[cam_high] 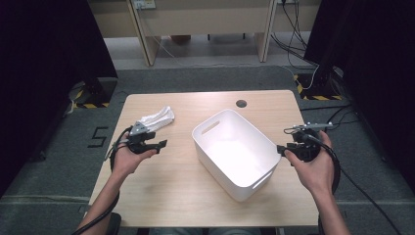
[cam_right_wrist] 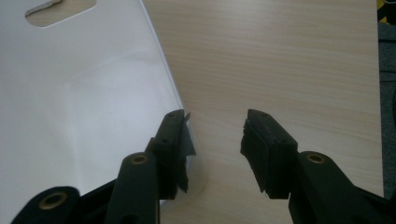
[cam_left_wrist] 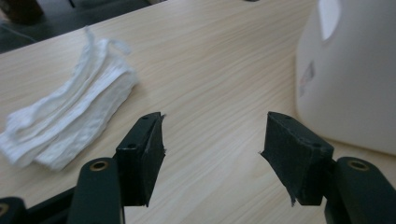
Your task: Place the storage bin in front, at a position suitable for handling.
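Jaws of the left gripper stand wide apart with nothing between them; bare wood shows in the gap. In the high view this gripper sits in the person's left hand over the left part of the table, pads off the surface as far as can be told. Folded white cloth lies just beyond and to the left of the jaws, not touched by them; in the high view the cloth rests flat at the far left of the tabletop, just past the gripper.

Right gripper: jaws also fully spread, holding nothing. Its left jaw stands beside or over the rim of the white bin; contact cannot be settled. In the high view the right gripper is held in the right hand just beside the bin's right side.

Bin sits mid-table, turned at an angle, upright, with slot handles in its end walls. Small dark round hole in the tabletop lies beyond the bin, near the far edge.
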{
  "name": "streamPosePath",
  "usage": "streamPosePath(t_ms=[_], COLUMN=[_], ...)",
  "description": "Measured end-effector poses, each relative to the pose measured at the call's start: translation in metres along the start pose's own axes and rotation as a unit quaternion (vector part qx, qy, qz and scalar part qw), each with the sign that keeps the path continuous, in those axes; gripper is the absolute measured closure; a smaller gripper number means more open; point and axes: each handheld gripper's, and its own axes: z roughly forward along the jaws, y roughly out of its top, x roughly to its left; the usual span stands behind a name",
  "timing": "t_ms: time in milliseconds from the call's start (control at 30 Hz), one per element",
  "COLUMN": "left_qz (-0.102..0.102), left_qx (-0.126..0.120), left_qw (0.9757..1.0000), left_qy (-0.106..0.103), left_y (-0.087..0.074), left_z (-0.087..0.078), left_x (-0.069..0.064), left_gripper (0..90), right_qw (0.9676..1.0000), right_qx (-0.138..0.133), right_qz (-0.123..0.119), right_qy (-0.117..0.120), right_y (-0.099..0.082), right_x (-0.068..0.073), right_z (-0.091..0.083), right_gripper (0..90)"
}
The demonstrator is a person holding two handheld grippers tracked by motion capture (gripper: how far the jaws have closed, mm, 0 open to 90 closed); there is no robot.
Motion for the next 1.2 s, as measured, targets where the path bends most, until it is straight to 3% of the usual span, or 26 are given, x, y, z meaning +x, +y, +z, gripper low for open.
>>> streamPosePath(t_ms=[133,367,600,633,733,1000,1200], left_qz=[-0.01,-0.007,-0.002,-0.001,0.005,0.009,0.004], left_qx=[-0.014,-0.036,-0.038,-0.037,-0.022,0.019,0.044], left_qw=[0.9994,0.9984,0.9964,0.9954,0.9946,0.9949,0.9945], left_qy=[-0.03,-0.044,-0.075,-0.088,-0.101,-0.098,-0.095], left_y=[0.019,0.049,0.068,0.074,0.082,0.094,0.093], left_z=[0.002,0.0,0.003,0.007,0.016,0.048,0.059], left_x=[-0.011,-0.028,-0.047,-0.053,-0.061,-0.069,-0.07], left_gripper=[37.6,40.1,41.2,41.5,43.4,51.6,62.2], right_qw=[0.9999,0.9991,0.9983,0.9981,0.9977,0.9972,0.9971], right_qx=[0.015,0.04,0.057,0.061,0.062,0.063,0.06], right_qz=[-0.004,0.009,-0.001,-0.003,-0.018,-0.03,-0.041], right_qy=[0.001,-0.005,-0.009,-0.009,-0.02,-0.027,-0.022], right_y=[-0.002,-0.005,-0.003,-0.003,-0.002,0.001,0.006], right_x=[0.004,0.01,0.017,0.018,0.021,0.022,0.02], right_z=[0.001,0.004,0.012,0.013,0.016,0.018,0.022], right_gripper=[62.0,63.8,73.6,75.2,77.8,81.6,84.0])
